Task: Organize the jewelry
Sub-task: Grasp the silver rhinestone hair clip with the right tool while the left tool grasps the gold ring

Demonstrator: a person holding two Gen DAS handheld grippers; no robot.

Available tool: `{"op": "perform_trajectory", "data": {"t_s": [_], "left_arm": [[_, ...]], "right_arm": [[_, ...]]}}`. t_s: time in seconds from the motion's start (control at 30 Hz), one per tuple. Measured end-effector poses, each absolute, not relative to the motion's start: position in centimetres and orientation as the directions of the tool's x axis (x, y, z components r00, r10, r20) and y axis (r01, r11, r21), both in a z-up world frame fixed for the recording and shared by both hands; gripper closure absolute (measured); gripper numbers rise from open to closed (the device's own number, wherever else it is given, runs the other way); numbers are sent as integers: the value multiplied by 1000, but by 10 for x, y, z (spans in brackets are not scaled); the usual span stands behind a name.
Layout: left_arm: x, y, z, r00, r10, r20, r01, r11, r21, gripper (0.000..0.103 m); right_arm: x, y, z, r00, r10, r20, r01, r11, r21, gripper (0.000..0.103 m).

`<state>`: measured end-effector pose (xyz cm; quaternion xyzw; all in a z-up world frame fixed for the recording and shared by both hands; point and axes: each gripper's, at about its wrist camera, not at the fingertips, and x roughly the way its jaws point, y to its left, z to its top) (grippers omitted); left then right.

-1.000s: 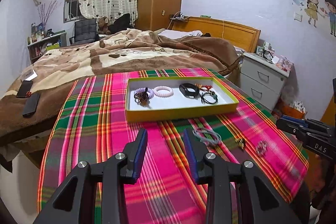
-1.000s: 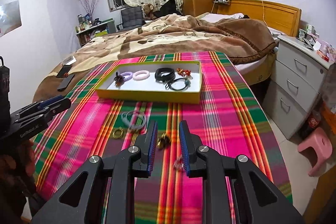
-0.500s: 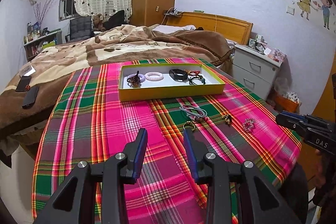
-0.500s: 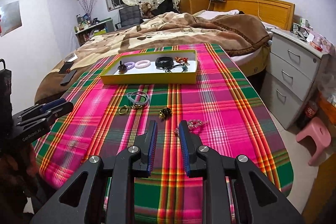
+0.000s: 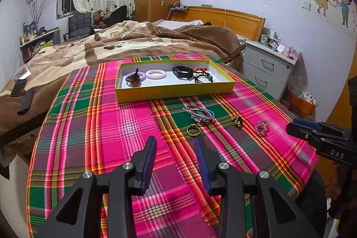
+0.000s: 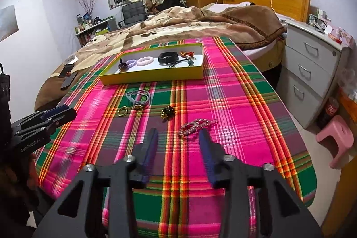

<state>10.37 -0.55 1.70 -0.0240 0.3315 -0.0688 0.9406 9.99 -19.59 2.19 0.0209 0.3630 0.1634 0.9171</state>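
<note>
A yellow tray (image 5: pixel 174 92) (image 6: pixel 154 77) sits at the far side of the plaid cloth and holds several hair ties and bands. Loose on the cloth in front of it lie a grey hair tie (image 5: pixel 198 113) (image 6: pixel 138 97), a gold ring (image 5: pixel 193 129) (image 6: pixel 122 111), a small dark-gold piece (image 5: pixel 237 121) (image 6: pixel 167 112) and a pink rhinestone clip (image 5: pixel 261 126) (image 6: pixel 196 124). My left gripper (image 5: pixel 175 143) hangs open just short of the ring, empty. My right gripper (image 6: pixel 178 134) is opening its jaws just short of the clip, with nothing between them.
The table's right edge drops off towards a grey drawer unit (image 6: pixel 312 68) and a pink stool (image 6: pixel 337 139). A bed with a brown blanket (image 5: pixel 133 41) lies behind the table, with phones (image 5: pixel 22 95) on it at the left.
Both grippers have drawn back from the tray, so more of the cloth and loose jewelry shows. The right jaws, narrow before, now stand wide apart. The left jaws kept their gap.
</note>
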Motion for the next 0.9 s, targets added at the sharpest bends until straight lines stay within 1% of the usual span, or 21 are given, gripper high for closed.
{"op": "perform_trajectory", "data": {"t_s": [0.33,0.57,0.73,0.9], "left_arm": [[134,-18,7,737,-178,-651,146,984,-105,67],[162,-25,-7,696,-204,-689,145,979,-143,65],[180,-33,-17,661,-205,-722,142,979,-147,65],[193,-37,-25,634,-190,-750,125,982,-144,65]], "right_arm": [[121,-200,4,650,305,-696,-238,952,194,63],[140,-198,-11,614,291,-734,-200,957,212,63],[150,-191,-19,598,282,-750,-189,959,210,63],[159,-183,-19,598,256,-759,-191,966,175,63]]}}
